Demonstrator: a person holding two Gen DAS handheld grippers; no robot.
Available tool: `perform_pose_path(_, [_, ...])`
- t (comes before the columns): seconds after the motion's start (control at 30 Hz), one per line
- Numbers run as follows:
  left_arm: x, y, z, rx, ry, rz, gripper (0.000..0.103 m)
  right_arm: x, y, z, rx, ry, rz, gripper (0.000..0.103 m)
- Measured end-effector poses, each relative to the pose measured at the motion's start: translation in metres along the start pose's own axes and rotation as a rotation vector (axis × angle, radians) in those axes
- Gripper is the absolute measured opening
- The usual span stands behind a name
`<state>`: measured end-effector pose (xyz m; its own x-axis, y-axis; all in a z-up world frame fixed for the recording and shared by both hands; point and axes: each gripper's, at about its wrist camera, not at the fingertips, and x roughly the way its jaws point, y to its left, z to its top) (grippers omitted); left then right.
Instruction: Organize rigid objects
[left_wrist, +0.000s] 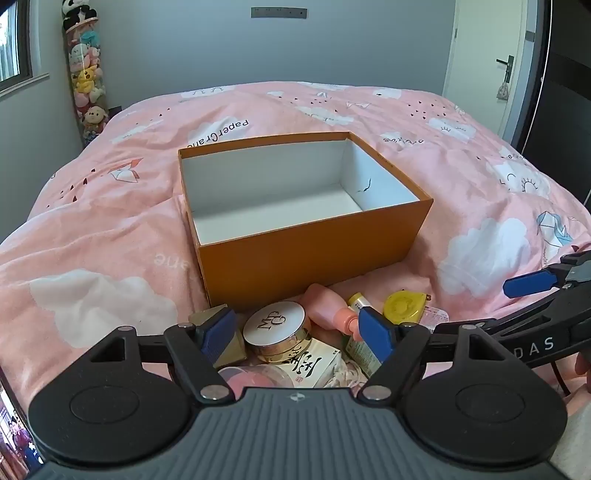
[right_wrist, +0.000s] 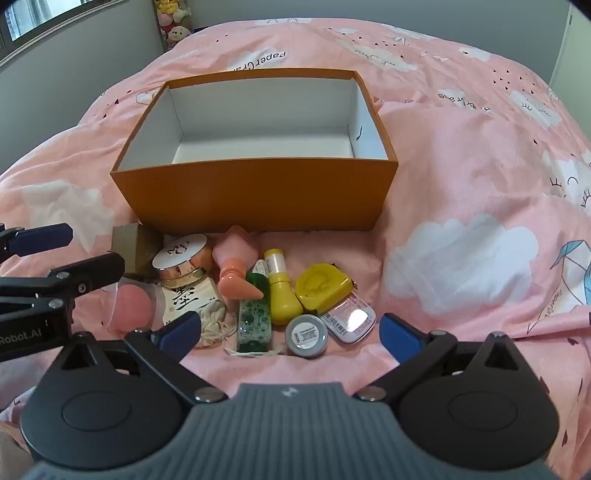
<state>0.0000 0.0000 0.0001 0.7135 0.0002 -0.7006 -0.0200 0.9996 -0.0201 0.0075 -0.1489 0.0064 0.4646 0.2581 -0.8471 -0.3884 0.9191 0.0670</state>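
An open orange box (left_wrist: 314, 251) (right_wrist: 255, 195) with an empty white inside sits on the pink bed. A pile of small items lies in front of it: a gold-and-white round jar (left_wrist: 277, 328) (right_wrist: 183, 260), a pink bottle (right_wrist: 236, 266), a yellow bottle (right_wrist: 280, 291), a green bottle (right_wrist: 255, 317), a yellow tape measure (left_wrist: 402, 306) (right_wrist: 321, 286), a grey round tin (right_wrist: 306, 336), a white tin (right_wrist: 349, 319). My left gripper (left_wrist: 299, 332) is open and empty over the jar. My right gripper (right_wrist: 291, 332) is open and empty over the tins.
A gold faceted box (right_wrist: 138, 245), a clear cup with a pink puff (right_wrist: 135, 304), a cream carton (right_wrist: 190, 297) and a cloth pouch (right_wrist: 212, 323) lie at the pile's left. The pink duvet (left_wrist: 92, 240) spreads all around. A door (left_wrist: 513, 66) stands at the right.
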Motion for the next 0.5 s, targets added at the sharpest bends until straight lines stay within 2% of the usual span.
perform_pose_path(0.3, [-0.0049, 0.0005, -0.0022, 0.01, -0.01, -0.019, 0.089, -0.0011, -0.0048, 0.0015, 0.011, 0.007, -0.006, 0.101])
perform_pose_path(0.5, [0.0033, 0.0011, -0.0005, 0.012, 0.015, 0.007, 0.089, 0.0042, -0.0032, 0.001, 0.019, 0.023, -0.014, 0.101])
